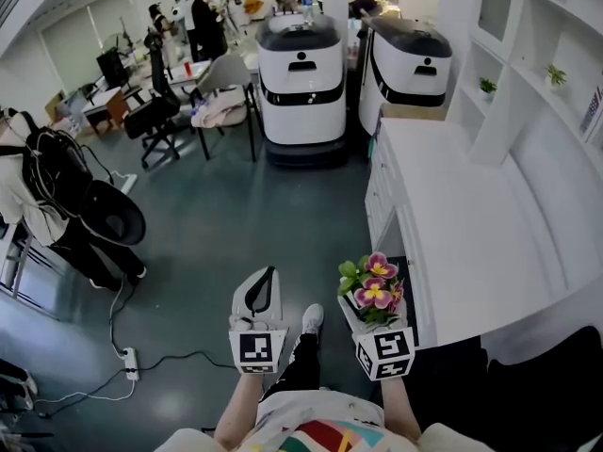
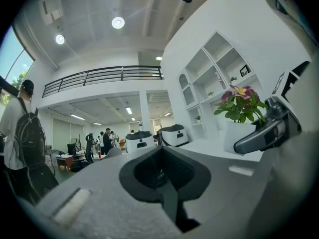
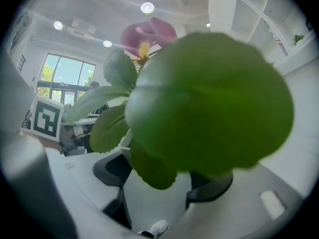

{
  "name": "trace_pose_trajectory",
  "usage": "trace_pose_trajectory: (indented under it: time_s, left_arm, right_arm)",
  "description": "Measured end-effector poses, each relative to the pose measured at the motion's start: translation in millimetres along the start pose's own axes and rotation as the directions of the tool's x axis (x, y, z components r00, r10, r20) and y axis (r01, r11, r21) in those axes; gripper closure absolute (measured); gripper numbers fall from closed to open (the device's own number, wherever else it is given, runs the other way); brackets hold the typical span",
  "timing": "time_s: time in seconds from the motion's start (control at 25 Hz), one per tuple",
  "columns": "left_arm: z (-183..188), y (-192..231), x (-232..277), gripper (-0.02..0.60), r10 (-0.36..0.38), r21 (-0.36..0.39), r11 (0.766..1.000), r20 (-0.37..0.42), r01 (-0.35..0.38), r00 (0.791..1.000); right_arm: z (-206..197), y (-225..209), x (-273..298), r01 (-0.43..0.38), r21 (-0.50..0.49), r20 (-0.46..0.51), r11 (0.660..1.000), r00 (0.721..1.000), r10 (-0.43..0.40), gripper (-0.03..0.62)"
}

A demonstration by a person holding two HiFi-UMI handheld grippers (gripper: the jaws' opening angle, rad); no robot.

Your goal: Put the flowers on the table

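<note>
A small white pot [image 3: 149, 185] of pink flowers [image 1: 375, 285] with green leaves [image 3: 209, 103] sits between the jaws of my right gripper [image 1: 370, 316], which is shut on the pot. It hangs over the grey floor, just off the near left corner of the long white table [image 1: 471, 224]. My left gripper [image 1: 260, 288] is held beside it to the left, jaws together with nothing in them. In the left gripper view the potted flowers [image 2: 241, 101] show at the right. The leaves hide most of the right gripper view.
White shelving [image 1: 537, 73] rises behind the table. Two white machines [image 1: 301, 78] stand at the table's far end. A person with a backpack [image 1: 47, 186] is at the left, near office chairs [image 1: 155, 121]. A power strip and cable [image 1: 129, 361] lie on the floor.
</note>
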State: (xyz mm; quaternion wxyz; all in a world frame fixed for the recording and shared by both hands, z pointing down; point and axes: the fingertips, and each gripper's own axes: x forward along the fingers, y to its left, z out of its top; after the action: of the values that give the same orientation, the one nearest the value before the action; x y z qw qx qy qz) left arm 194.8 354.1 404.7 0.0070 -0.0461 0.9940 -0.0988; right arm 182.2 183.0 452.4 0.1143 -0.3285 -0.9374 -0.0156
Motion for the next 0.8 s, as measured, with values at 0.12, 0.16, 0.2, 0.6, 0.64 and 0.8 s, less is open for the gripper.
trace_pose_trajectory:
  time_s: [0.12,0.16,0.2,0.6,0.64,0.8]
  left_arm:
    - [-7.5,12.5,31.2,0.58,0.004,-0.007,1.0,-0.008,-0.004,1.0]
    - [-7.9,17.4,42.8,0.58,0.004,-0.009,1.0,-0.009,-0.004,1.0]
    - [-7.2,22.2,54.8,0.58,0.003,-0.013,1.0,-0.008,-0.003,1.0]
    - [-0.1,85.6,175.5,0.58,-0.011,-0.048,0.999,0.011,0.011,1.0]
    - [-1.5,93.6,187.0,0.58,-0.01,-0.054,0.999,0.011,0.01,1.0]
    - [-7.8,120.5,230.8,0.58,-0.011,-0.085,0.996,0.017,0.013,1.0]
  right_arm:
    - [1.6,-9.7,27.8,-0.007,-0.006,-0.014,1.0,1.0,0.007,0.267]
    - [4.5,-13.7,37.3,-0.007,-0.008,-0.017,1.0,1.0,0.006,0.267]
    - [8.5,-18.5,47.2,-0.004,-0.01,-0.019,1.0,1.0,0.004,0.267]
    - [73.7,-60.9,169.1,0.017,-0.04,-0.003,0.999,1.0,-0.017,0.267]
    - [78.5,-62.7,181.3,0.015,-0.042,-0.005,0.999,1.0,-0.016,0.267]
    - [94.0,-72.5,225.6,0.019,-0.055,-0.016,0.998,1.0,-0.02,0.267]
